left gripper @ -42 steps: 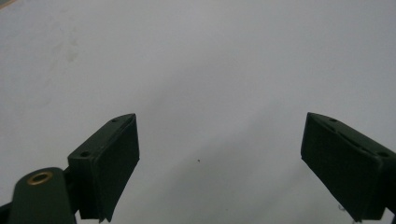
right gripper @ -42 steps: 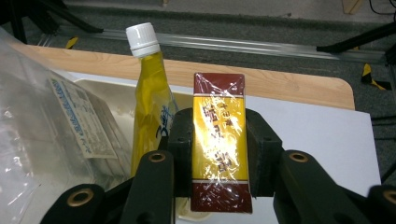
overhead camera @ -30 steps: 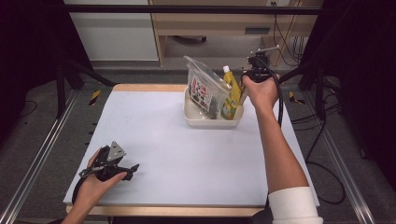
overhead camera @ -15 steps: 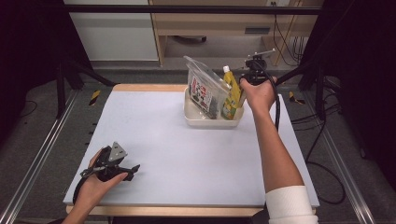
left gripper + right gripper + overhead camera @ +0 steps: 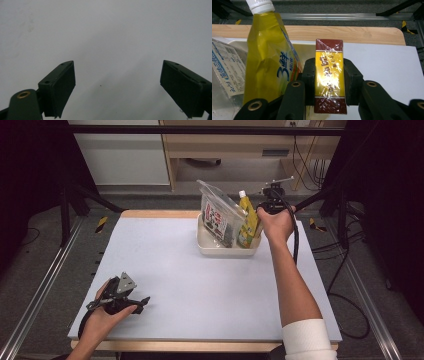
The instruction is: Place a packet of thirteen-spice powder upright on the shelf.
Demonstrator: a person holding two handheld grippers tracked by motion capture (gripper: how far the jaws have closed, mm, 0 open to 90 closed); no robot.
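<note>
Right arm: stretched forward, hand at the far right edge of the cream tray (image 5: 205, 245); right claw (image 5: 329, 75) clamped on a yellow and maroon packet (image 5: 329, 75), held upright beside the yellow pouch (image 5: 265, 57)
Left claw (image 5: 142, 300): resting near the front left of the table (image 5: 190, 285); jaws wide apart, holding nothing

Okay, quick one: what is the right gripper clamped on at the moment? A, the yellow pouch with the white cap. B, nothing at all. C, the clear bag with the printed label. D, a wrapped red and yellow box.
D: in the right gripper view, the right gripper has both black jaws pressed against the sides of the wrapped red and yellow box, with the yellow pouch beside it, ungripped.
</note>
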